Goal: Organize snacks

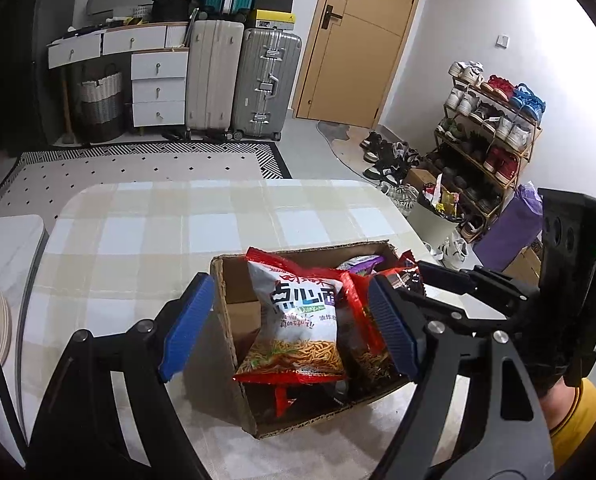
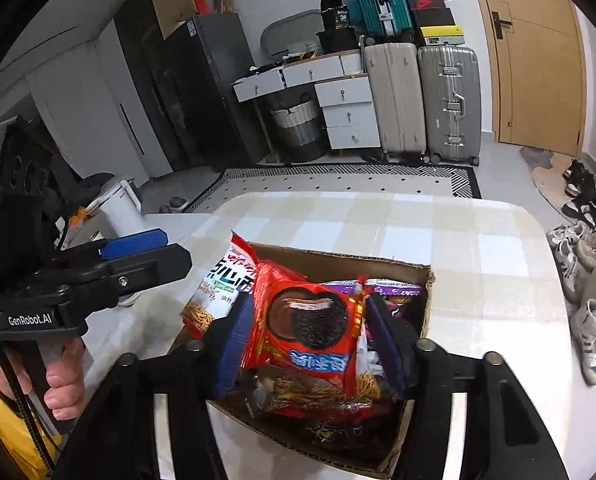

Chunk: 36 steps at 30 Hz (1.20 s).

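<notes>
Cardboard box [image 1: 238,336] crammed with snack packets [image 1: 298,320], checked tablecloth [image 1: 158,240] around

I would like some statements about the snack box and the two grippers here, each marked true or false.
1. The cardboard box stands on a checked tablecloth. True.
2. The box is empty. False: several snack packets lie in it.
3. The noodle snack packet sits between the open pads of the left gripper, which do not press on it. True.
4. The cookie packet is blue. False: it is red, with a dark round cookie pictured on it.
5. The right gripper hangs over bare table, away from the box. False: its pads flank the cookie packet inside the box.
</notes>
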Tool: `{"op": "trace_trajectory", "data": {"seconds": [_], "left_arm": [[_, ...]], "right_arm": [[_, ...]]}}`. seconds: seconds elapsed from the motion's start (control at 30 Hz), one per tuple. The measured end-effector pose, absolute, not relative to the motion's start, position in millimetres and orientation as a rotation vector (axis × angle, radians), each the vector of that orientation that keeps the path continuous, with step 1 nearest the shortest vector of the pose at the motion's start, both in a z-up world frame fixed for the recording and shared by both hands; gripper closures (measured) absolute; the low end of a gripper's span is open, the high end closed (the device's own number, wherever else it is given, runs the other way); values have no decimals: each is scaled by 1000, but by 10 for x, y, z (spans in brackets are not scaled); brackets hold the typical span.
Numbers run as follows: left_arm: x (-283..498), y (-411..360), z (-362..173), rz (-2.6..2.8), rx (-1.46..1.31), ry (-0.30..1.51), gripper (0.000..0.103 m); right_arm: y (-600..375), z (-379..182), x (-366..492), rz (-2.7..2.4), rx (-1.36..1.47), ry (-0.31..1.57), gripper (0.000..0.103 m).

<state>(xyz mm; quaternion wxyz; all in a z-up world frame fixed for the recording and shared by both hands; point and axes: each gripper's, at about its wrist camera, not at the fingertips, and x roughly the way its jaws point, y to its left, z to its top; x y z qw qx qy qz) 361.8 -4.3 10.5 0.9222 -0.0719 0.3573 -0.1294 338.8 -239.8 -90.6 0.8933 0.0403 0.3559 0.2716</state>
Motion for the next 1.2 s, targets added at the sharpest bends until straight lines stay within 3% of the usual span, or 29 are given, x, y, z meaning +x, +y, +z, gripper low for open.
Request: {"op": "trace_trajectory", "data": {"seconds": [0.37, 1.0, 1.13, 1.2], "left_arm": [[3578, -51, 103, -270, -148, 728, 26], [3338, -42, 270, -274, -156, 703, 26], [3143, -46, 382, -264, -149, 671, 24], [3009, -44, 458, -249, -139, 645, 24]], "right_arm": [[-2543, -756, 3327, 535, 113, 665, 32], [-2572, -410, 3016, 565, 138, 580, 32], [-2577, -220, 2760, 567, 130, 525, 20], [-2586, -100, 2574, 576, 120, 487, 19]]}}
